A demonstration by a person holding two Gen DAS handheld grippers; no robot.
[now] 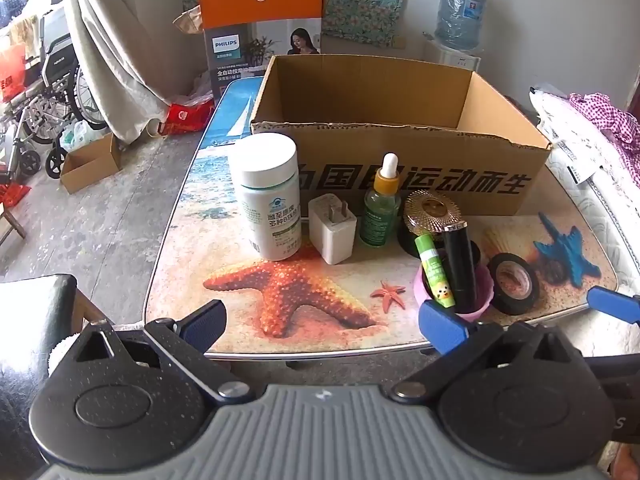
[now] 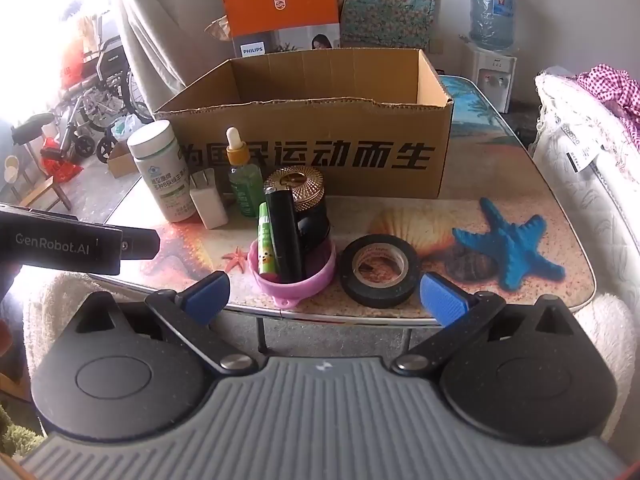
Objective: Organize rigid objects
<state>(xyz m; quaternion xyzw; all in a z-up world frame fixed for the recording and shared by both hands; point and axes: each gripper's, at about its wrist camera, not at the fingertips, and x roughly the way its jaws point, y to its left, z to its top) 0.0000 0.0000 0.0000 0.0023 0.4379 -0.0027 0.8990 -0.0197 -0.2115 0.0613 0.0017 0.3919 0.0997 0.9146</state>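
- The small things stand in a row near the front edge of the table (image 2: pixel 500 184), between that edge and the cardboard box (image 2: pixel 304 148).
- The pink cup (image 2: pixel 316 276) is closest to the front edge; a green lip balm (image 2: pixel 266 240) and a black tube (image 2: pixel 285 236) stand inside it, leaning a little.
- Just beside the cup, on its right, the roll of black tape (image 2: pixel 380 270) lies flat on the table.
- Behind the cup is a black jar with a gold lid (image 2: pixel 298 184), touching or almost touching the black tube.
- Further to the left stand a green dropper bottle (image 1: pixel 380 208), a white charger plug (image 1: pixel 332 228) and a white pill bottle (image 1: pixel 270 200), all upright, close to the front wall of the box.
- The box is open at the top; its inside bottom is not visible.
- The right gripper (image 2: pixel 324 294) is wide open and holds nothing. It hangs over the front edge; the cup and the tape are just ahead of its fingers, not between them.
- The left gripper (image 1: pixel 322 328) is also wide open with nothing in it. It is over the front left corner, the cup near its right finger and the pill bottle further ahead.
- An orange and grey carton (image 1: pixel 262 16) stands behind the table.
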